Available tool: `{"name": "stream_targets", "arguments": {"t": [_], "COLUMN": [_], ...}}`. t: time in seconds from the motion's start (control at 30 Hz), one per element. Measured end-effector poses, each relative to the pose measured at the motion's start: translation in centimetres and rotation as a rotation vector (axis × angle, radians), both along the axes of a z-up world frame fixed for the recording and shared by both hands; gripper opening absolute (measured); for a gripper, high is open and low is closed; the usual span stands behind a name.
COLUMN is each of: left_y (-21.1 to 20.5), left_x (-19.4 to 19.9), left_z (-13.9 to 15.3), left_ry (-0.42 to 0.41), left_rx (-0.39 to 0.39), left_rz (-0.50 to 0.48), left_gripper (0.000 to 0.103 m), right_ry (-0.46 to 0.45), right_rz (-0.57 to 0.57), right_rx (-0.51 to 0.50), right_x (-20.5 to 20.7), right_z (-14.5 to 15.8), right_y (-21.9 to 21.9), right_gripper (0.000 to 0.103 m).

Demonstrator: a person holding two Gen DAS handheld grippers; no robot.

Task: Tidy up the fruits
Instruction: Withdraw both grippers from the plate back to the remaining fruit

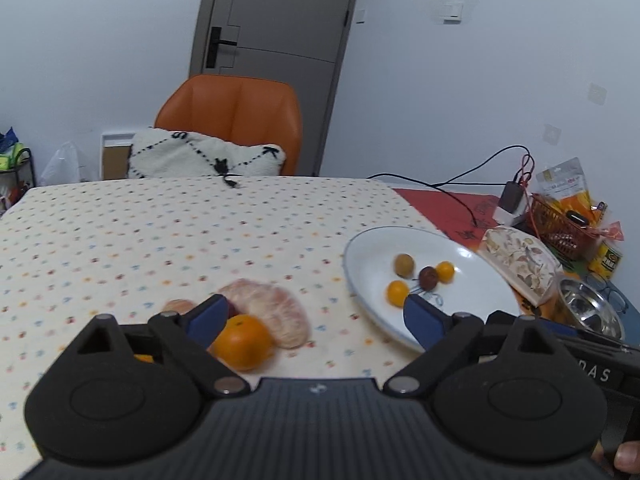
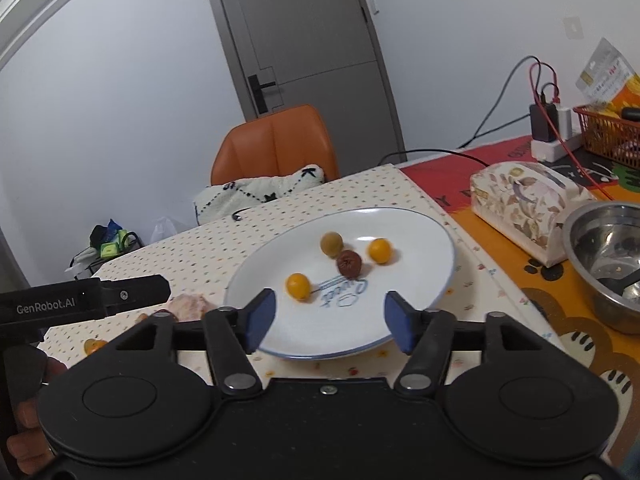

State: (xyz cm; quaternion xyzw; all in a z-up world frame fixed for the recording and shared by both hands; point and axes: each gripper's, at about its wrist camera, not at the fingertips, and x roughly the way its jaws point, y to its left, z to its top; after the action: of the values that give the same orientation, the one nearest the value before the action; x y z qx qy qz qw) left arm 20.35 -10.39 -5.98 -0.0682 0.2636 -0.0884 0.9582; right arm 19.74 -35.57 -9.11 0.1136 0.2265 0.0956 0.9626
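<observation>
a: looking along the left gripper — its blue pads stand wide apart with nothing between them. at about ten o'clock from its midpoint, just behind the left pad, lies an orange on the dotted tablecloth, touching a peeled pomelo segment.

b: and the plate?

a: the white plate sits at two o'clock from that gripper, near the cloth's right edge. on it: two small yellow fruits, one greenish fruit and one dark red fruit, close together near the middle.

b: the right gripper?

a: the right gripper hovers over the plate's near rim, pads about half parted, holding nothing. the nearest yellow fruit lies at eleven o'clock from its midpoint, apart from the left pad; the dark red one is at twelve o'clock.

b: surroundings?

a: a steel bowl at three o'clock of the plate, a patterned box at two o'clock — an orange chair beyond the table.
</observation>
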Motion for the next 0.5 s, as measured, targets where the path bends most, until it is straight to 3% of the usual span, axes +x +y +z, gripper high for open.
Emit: {"name": "stream_targets", "arguments": {"t": [0.13, 0.37, 0.5], "left_y": [1.4, 4.1, 5.5], "left_x": [-1.0, -3.0, -4.2], "left_z": [0.1, 0.3, 0.6], "left_ry": [-0.001, 0.004, 0.002], "left_rx": [0.017, 0.017, 0.014], "left_rz": [0.011, 0.025, 0.013], "left_gripper": [0.096, 0.098, 0.098], "right_ry": [0.008, -0.001, -0.013], "right_rz": [0.016, 0.039, 0.053], "right_rx": [-0.002, -0.013, -0.021], "right_x": [-0.5, -1.6, -2.1], "right_z": [0.1, 0.7, 1.2], "right_y": [1.1, 3.0, 4.3], "right_gripper": [0.069, 0.095, 0.103]}}
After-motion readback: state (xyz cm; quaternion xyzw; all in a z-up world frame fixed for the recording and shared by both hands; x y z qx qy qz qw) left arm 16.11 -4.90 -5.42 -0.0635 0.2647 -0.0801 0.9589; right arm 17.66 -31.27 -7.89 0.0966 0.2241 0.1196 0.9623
